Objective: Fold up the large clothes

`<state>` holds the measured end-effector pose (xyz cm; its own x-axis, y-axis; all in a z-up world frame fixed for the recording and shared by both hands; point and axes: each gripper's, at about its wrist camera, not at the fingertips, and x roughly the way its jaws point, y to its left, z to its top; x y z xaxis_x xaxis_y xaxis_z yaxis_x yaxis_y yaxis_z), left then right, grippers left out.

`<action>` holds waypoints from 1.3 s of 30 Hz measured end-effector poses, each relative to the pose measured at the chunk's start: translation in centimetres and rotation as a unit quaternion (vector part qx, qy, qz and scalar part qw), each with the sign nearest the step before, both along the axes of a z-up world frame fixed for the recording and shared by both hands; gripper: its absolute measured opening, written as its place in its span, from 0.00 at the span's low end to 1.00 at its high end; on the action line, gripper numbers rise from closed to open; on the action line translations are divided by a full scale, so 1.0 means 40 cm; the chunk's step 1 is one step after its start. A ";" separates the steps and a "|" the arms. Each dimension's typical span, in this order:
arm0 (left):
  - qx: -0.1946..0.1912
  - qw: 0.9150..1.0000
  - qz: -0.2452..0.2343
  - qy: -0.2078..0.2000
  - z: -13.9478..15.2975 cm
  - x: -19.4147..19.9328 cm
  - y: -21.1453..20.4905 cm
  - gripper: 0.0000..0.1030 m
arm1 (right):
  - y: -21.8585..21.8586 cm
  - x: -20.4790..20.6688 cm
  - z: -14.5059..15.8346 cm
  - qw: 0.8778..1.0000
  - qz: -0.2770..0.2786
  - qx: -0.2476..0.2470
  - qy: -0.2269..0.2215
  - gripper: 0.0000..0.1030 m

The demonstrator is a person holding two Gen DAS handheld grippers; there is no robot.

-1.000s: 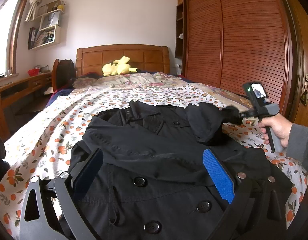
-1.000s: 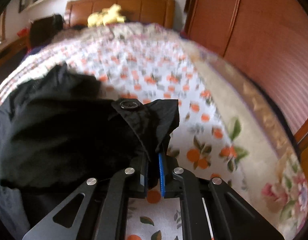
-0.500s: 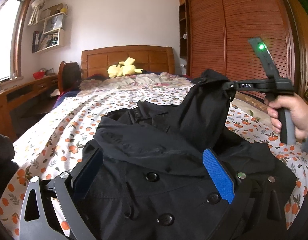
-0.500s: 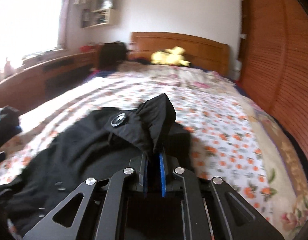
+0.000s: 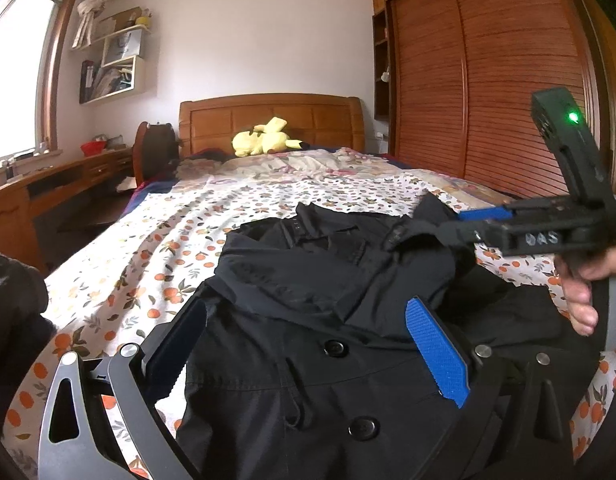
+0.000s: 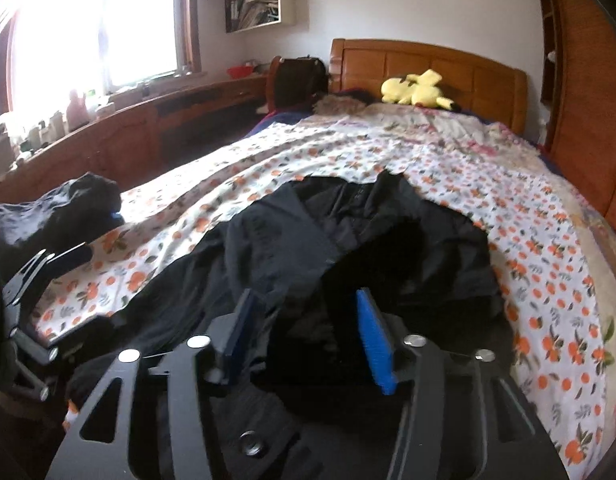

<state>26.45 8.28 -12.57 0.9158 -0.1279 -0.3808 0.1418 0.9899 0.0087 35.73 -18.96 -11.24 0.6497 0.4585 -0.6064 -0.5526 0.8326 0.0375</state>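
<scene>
A black double-breasted coat point(image 5: 308, 312) lies front up on the flowered bed sheet point(image 5: 155, 264), collar toward the headboard. Its right sleeve point(image 5: 424, 240) lies folded across the chest. My left gripper point(image 5: 308, 360) is open and empty, low over the coat's buttoned front. My right gripper point(image 6: 308, 336) is open over the folded sleeve point(image 6: 388, 248), with dark cloth between its blue pads point(image 6: 374, 340) but not clamped. It also shows in the left wrist view point(image 5: 468, 220), at the right beside the sleeve end.
A yellow plush toy point(image 5: 263, 142) lies at the wooden headboard point(image 5: 267, 116). A wooden wardrobe point(image 5: 488, 80) stands along the right side. A desk point(image 6: 119, 136) runs under the window at left. Another dark garment point(image 6: 67, 204) lies at the bed's left edge.
My right gripper carried the sleeve up and across the chest, lowered it and opened, letting the sleeve go. My left gripper stayed open over the coat front.
</scene>
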 end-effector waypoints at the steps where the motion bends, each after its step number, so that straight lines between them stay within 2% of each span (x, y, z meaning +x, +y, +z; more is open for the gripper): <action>1: -0.001 1.000 0.000 0.000 0.001 -0.001 0.001 0.98 | -0.004 -0.007 -0.001 1.000 0.000 0.002 0.004 0.53; 5: 0.003 1.000 0.000 0.001 -0.001 0.000 -0.003 0.97 | -0.032 -0.038 -0.006 1.000 -0.015 -0.005 0.018 0.62; 9: 0.005 1.000 -0.005 0.003 -0.002 0.004 -0.019 0.98 | -0.081 -0.072 -0.033 0.999 -0.034 -0.023 0.031 0.63; 19: 0.025 0.999 -0.025 0.015 -0.031 0.026 -0.091 0.98 | -0.216 -0.091 -0.143 0.988 -0.099 -0.109 0.038 0.63; 22: 0.033 0.999 -0.030 0.020 -0.044 0.037 -0.117 0.98 | -0.243 -0.077 -0.173 0.986 -0.109 -0.118 0.044 0.55; 30: 0.044 0.998 -0.046 0.030 -0.067 0.060 -0.177 0.98 | -0.265 -0.056 -0.240 0.986 -0.108 -0.106 0.069 0.53; 39: 0.063 0.994 -0.077 0.038 -0.084 0.049 -0.246 0.98 | -0.302 -0.099 -0.233 0.990 -0.111 -0.062 0.060 0.53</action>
